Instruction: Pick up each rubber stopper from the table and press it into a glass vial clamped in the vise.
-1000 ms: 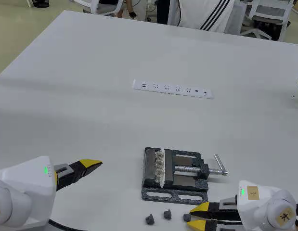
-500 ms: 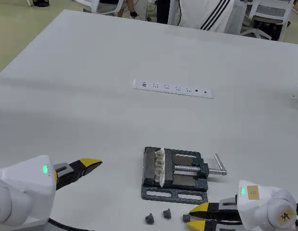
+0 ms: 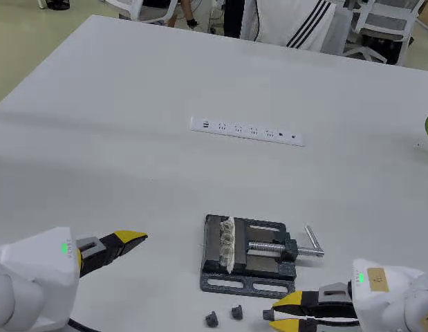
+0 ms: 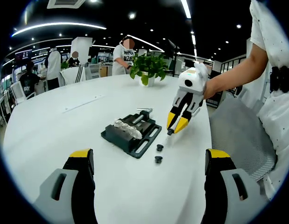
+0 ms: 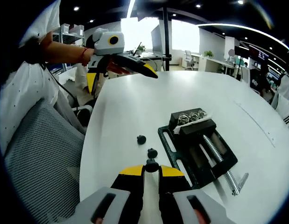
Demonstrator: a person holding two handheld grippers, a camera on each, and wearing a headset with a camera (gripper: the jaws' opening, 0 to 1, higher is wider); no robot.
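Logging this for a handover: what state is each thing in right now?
Left tool: open, holding nothing.
Right tool: jaws narrow around one stopper; grip unclear.
Vials: clamped, unstoppered.
Vise: closed on them.
Other two stoppers: loose on the table.

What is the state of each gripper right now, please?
Left gripper: open, jaws wide apart, holding nothing.
Right gripper: jaws closed on a rubber stopper pinched at their tips.
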